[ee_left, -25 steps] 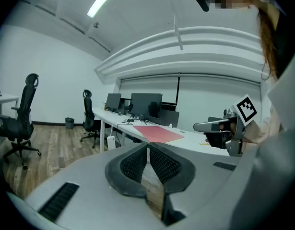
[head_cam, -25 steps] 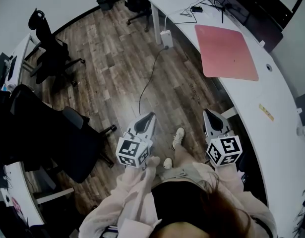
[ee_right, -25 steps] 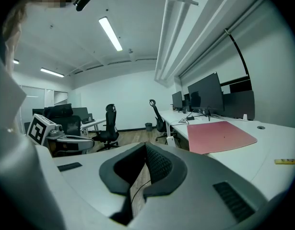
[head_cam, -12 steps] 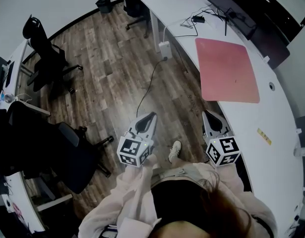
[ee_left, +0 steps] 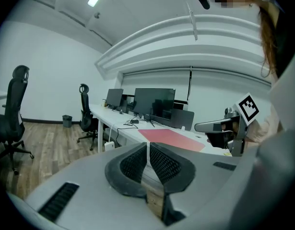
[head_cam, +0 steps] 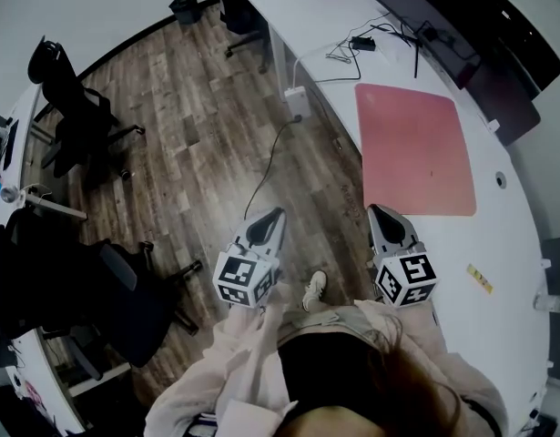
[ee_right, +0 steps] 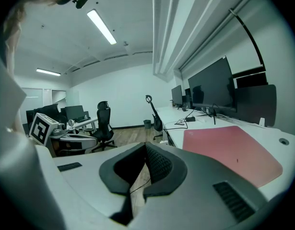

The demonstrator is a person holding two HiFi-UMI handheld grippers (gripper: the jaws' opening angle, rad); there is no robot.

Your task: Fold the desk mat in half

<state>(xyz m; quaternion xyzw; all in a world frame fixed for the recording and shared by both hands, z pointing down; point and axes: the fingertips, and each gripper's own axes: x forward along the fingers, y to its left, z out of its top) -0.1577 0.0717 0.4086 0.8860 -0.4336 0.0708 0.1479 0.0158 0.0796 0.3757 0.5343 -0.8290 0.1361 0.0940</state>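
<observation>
A pink desk mat [head_cam: 412, 148] lies flat and unfolded on the curved white desk [head_cam: 498, 235], ahead and to the right. Both grippers are held at waist height in front of the person, short of the mat. My left gripper [head_cam: 272, 215] hangs over the wooden floor, jaws shut and empty. My right gripper [head_cam: 381, 210] is by the desk's near edge, also shut with nothing in it. In the left gripper view the mat [ee_left: 171, 139] shows beyond the closed left gripper [ee_left: 148, 150]. In the right gripper view the mat [ee_right: 229, 150] lies right of the closed right gripper [ee_right: 145, 152].
A power strip [head_cam: 294, 98] with a cable trailing over the wooden floor [head_cam: 198, 107] sits by a desk leg. Cables and an adapter [head_cam: 361, 42] lie on the desk behind the mat, near monitors [ee_right: 212, 87]. Office chairs [head_cam: 75, 107] stand at left, a bin [head_cam: 182, 7] by the wall.
The person has stepped toward the desk, so the mat sits lower and closer in the head view. Both grippers keep their pose and stay shut.
</observation>
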